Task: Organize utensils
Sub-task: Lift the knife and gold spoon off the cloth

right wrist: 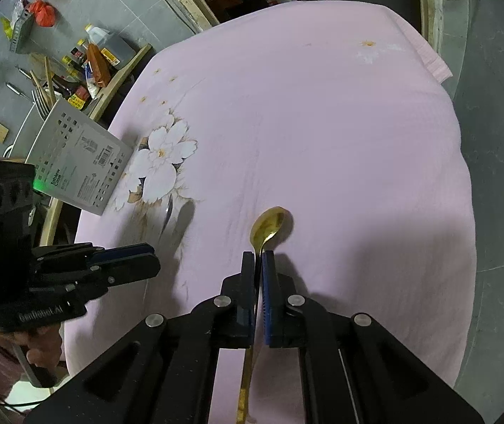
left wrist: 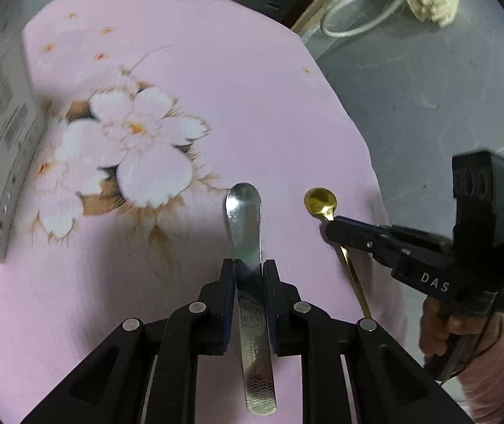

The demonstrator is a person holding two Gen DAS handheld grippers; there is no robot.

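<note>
Both spoons lie lengthwise along their claws, bowls forward: left claw (left wrist: 249, 270) clenches the steel spoon (left wrist: 244, 212), right claw (right wrist: 261, 259) the gold spoon (right wrist: 269, 226), side by side, apart.

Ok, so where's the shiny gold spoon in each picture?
Left wrist view: the gold spoon is right of centre, its neck pinched by the right gripper coming in from the right.
Right wrist view: the gold spoon is at centre, sticking out past that same gripper's own fingers.
Shared landmark: the big white flower printed on the pink cloth, left of the spoon in both.
</note>
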